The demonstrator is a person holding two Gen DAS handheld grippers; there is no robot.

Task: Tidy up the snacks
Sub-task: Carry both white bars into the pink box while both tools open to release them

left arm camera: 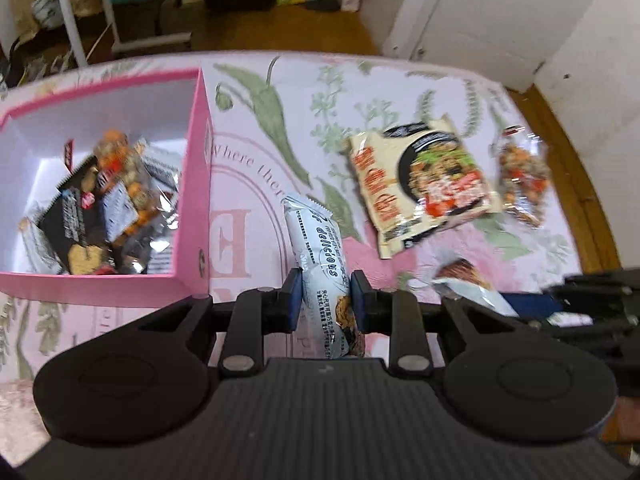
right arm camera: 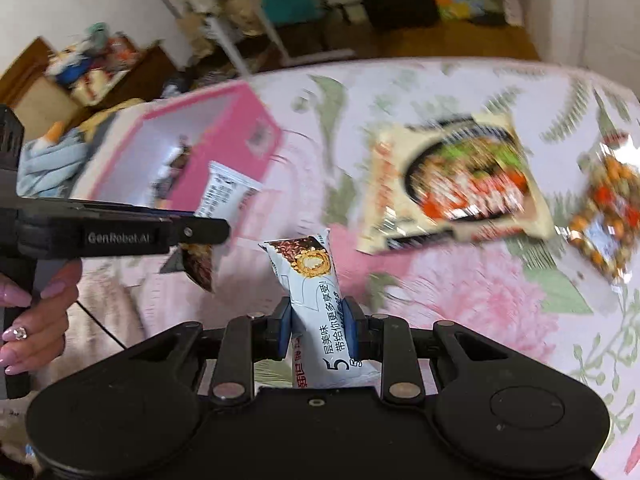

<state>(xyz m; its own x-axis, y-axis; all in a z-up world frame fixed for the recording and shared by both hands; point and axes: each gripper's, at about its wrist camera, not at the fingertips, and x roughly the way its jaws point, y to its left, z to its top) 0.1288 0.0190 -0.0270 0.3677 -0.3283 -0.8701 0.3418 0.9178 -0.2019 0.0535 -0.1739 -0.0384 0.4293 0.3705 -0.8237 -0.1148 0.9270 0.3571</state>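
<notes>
Left claw (left arm camera: pixel 325 300): clamped on a white wafer bar (left arm camera: pixel 320 264), long axis toward 12 o'clock. Right claw (right arm camera: pixel 316 330): clamped on a second wafer bar (right arm camera: pixel 316 300). Pink box (left arm camera: pixel 192 184) stood at 10 o'clock of the left claw, nearer that hand. Noodle packet (left arm camera: pixel 424 184) remained on the floral cloth (left arm camera: pixel 280 92).

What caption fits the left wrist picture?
Left tool grips a snack bar beside the pink box.

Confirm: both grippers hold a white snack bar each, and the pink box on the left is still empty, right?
Not quite. The pink box is not empty: the left wrist view shows several snack packets inside. The rest stands: the left gripper and right gripper each have jaws shut on a white snack bar.
</notes>
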